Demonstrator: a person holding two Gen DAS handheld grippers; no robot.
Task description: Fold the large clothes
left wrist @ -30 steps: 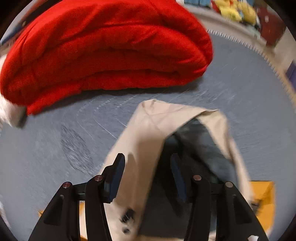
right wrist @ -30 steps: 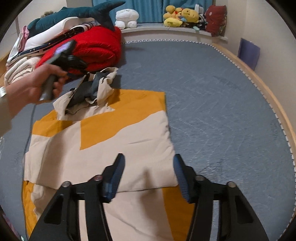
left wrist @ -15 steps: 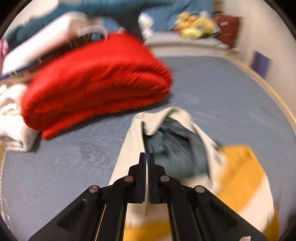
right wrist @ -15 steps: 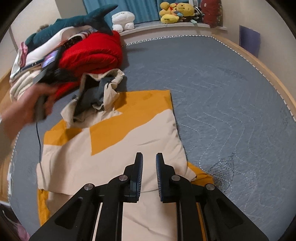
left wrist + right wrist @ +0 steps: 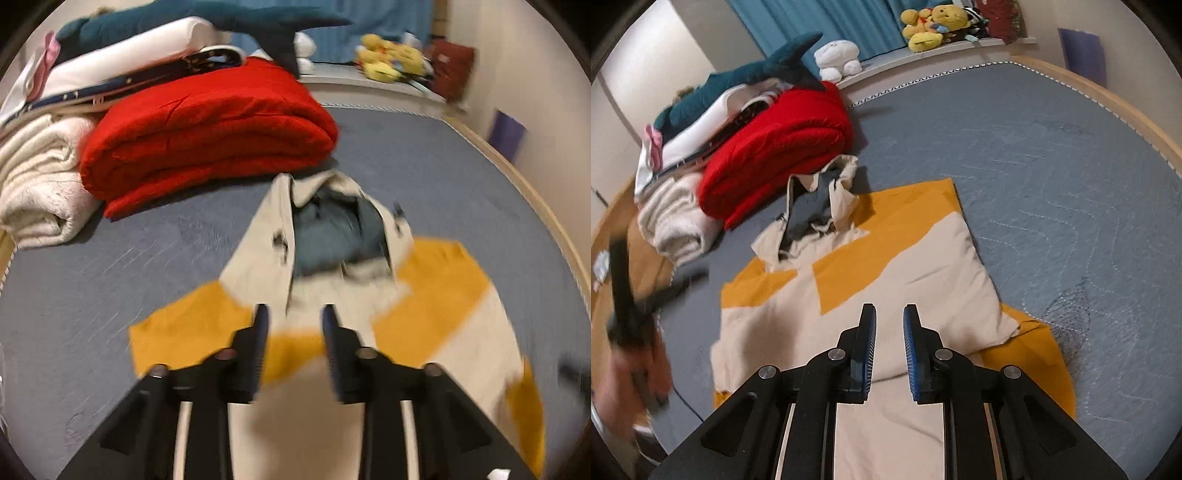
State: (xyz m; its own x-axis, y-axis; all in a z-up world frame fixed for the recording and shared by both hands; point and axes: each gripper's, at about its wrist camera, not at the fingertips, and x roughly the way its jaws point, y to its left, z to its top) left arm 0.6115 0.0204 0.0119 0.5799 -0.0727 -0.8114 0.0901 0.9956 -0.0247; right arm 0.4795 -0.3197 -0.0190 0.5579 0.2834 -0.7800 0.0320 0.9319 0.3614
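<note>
A cream and mustard-yellow hooded jacket [image 5: 886,280] lies spread on the grey-blue quilted mattress [image 5: 1052,177], partly folded, with a cream panel doubled over the yellow lower layer. Its hood [image 5: 820,199] sits at the end of the jacket nearest the red folded blanket [image 5: 775,162], rumpled and gaping so the dark blue-grey lining shows. The right gripper [image 5: 889,321] hangs over the jacket's near end, on the side away from the hood; its blue-padded fingers stand a narrow gap apart with nothing between them, and only cream cloth shows below. The left gripper [image 5: 293,321] hovers over the jacket just short of the hood [image 5: 332,221], its dark fingers parted by a moderate gap and holding nothing; this view is blurred, so fine contact with the cloth cannot be judged. In the right wrist view the person's left hand [image 5: 631,373] appears as a smear beside the jacket's left edge, gripping the dark tool handle. Against the red blanket [image 5: 207,129], on the side away from the jacket, rests a rolled white blanket [image 5: 40,188], and on top of the pile lies a teal shark plush [image 5: 753,77]. Beyond the blanket, yellow soft toys [image 5: 934,26] sit on a ledge by the blue curtain [image 5: 820,22].
</note>
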